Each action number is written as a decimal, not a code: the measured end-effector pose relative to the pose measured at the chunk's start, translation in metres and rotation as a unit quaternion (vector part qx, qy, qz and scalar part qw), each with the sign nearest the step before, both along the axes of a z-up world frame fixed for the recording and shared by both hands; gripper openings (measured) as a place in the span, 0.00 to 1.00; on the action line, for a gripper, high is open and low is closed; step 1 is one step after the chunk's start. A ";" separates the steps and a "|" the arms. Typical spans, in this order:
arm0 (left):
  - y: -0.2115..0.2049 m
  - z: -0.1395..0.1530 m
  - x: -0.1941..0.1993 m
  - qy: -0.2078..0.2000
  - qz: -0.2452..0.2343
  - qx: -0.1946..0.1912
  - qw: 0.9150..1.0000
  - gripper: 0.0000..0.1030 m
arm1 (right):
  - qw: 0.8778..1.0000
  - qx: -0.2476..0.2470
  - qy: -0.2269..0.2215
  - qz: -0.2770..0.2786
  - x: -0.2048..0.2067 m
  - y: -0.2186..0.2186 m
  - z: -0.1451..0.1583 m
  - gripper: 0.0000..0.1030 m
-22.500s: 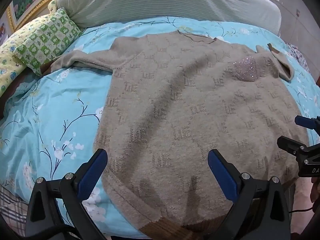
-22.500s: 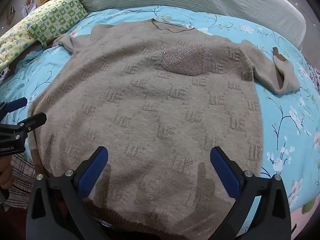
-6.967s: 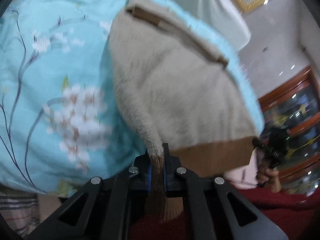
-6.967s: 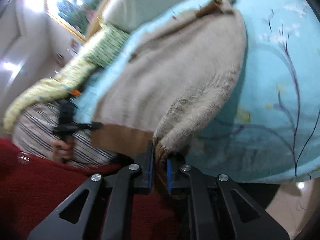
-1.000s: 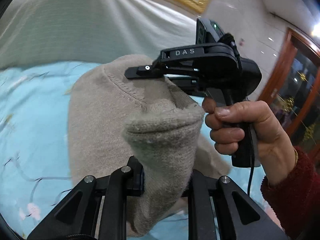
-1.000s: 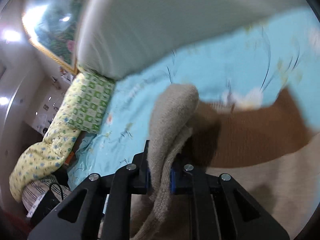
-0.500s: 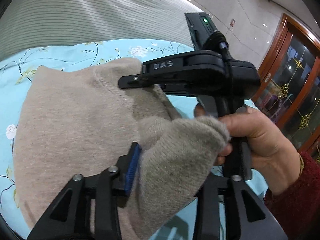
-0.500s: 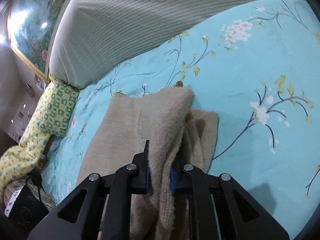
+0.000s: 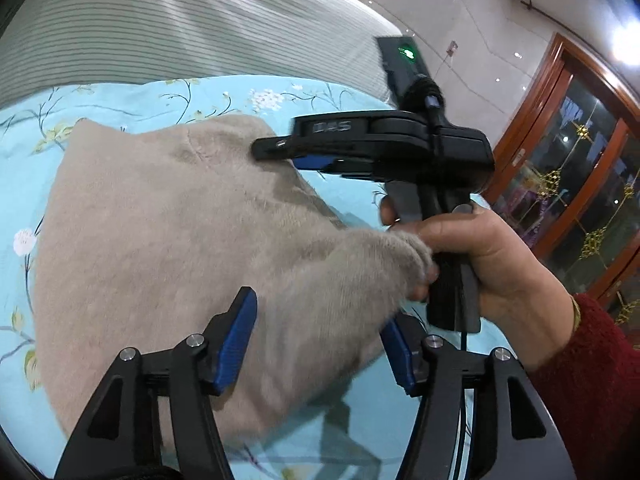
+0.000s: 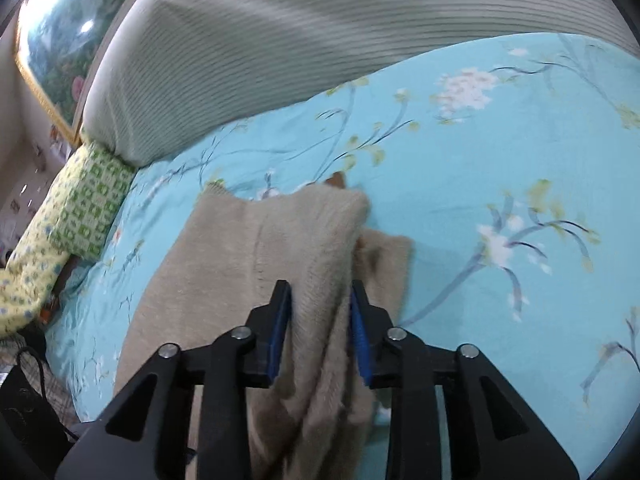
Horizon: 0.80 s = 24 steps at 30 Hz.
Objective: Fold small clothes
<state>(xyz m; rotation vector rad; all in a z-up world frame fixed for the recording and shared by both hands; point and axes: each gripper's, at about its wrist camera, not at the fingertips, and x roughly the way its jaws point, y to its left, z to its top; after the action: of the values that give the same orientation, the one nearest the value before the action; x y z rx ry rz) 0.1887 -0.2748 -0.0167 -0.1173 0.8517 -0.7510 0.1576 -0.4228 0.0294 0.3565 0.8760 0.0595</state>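
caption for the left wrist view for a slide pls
Left gripper open over the folded beige sweater on the floral bedsheet, right gripper alongside.

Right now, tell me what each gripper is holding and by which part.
The left gripper is open and holds nothing; the sweater bulges between its fingers. The right gripper has the sweater's folded edge between its fingers, but whether it grips cannot be told.

bare floral sheet [image 10: 500,152] right of sweater [image 10: 248,264], striped bolster [image 10: 320,36] bounding far side, pillow [image 10: 88,204] left
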 end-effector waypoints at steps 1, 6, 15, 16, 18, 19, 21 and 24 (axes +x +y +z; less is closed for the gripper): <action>0.006 0.001 -0.004 0.006 0.000 -0.001 1.000 0.65 | 1.000 0.002 -0.002 -0.003 -0.004 -0.001 0.003 0.41; 0.032 0.012 -0.015 0.016 0.005 -0.014 1.000 0.72 | 1.000 0.025 -0.017 -0.011 -0.035 0.002 0.016 0.64; 0.083 0.015 -0.010 0.041 0.048 -0.026 0.998 0.74 | 1.000 0.028 -0.009 -0.001 -0.071 0.027 0.009 0.74; 0.091 0.015 -0.007 0.045 0.057 -0.028 0.997 0.75 | 0.999 0.033 -0.007 -0.002 -0.074 0.026 0.008 0.74; 0.103 0.014 0.001 0.053 0.072 -0.034 0.995 0.77 | 0.999 0.039 -0.003 -0.001 -0.078 0.027 0.005 0.74; 0.111 0.013 0.001 0.056 0.080 -0.035 0.995 0.77 | 0.999 0.039 0.000 -0.001 -0.079 0.027 0.003 0.75; 0.124 0.012 0.015 0.069 0.098 -0.043 0.992 0.78 | 0.999 0.038 0.005 0.001 -0.079 0.027 0.000 0.77; 0.140 0.003 0.036 0.101 0.114 -0.061 0.987 0.78 | 0.999 0.041 0.011 0.001 -0.075 0.026 -0.002 0.77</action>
<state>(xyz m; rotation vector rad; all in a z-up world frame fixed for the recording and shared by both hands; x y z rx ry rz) 0.2248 -0.1344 -0.0134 -0.3992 0.9649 -0.5823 0.0828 -0.3965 0.0273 0.4332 0.8968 0.0933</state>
